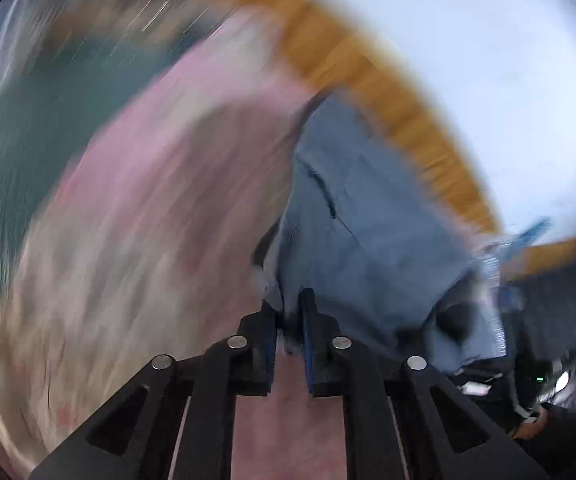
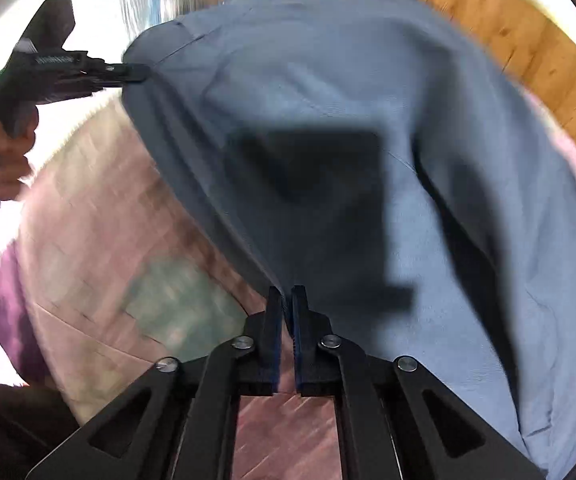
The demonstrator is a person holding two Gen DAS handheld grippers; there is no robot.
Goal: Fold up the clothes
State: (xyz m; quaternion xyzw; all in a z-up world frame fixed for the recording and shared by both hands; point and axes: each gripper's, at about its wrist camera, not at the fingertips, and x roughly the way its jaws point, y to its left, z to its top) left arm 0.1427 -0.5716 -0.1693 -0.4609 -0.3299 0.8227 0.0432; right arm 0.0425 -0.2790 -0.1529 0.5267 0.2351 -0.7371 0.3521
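Two hand-held grippers carry one garment between us: a blue-grey woven cotton garment (image 2: 327, 120), lifted off the pink patterned bedcover (image 2: 88, 208) and hanging in the air. Our left hand-held gripper (image 1: 289, 312) has its jaws nearly closed on a bunched edge of the cloth, and our right hand-held gripper (image 2: 286, 304) is likewise pinched tight on another edge. From the right wrist view we see the left one gripping a far corner, with the hand (image 2: 6, 152) around its handle. Heavy blur hides the finer details, so we cannot tell which seams we hold. A wooden bed frame (image 2: 527, 52) runs along the far side.

We judge this the lift-and-spread step, ahead of the first fold. Next we should draw the two held edges apart until the cloth hangs flat, then lower it smoothly onto the bedcover, keeping both grips firm so neither edge slips.
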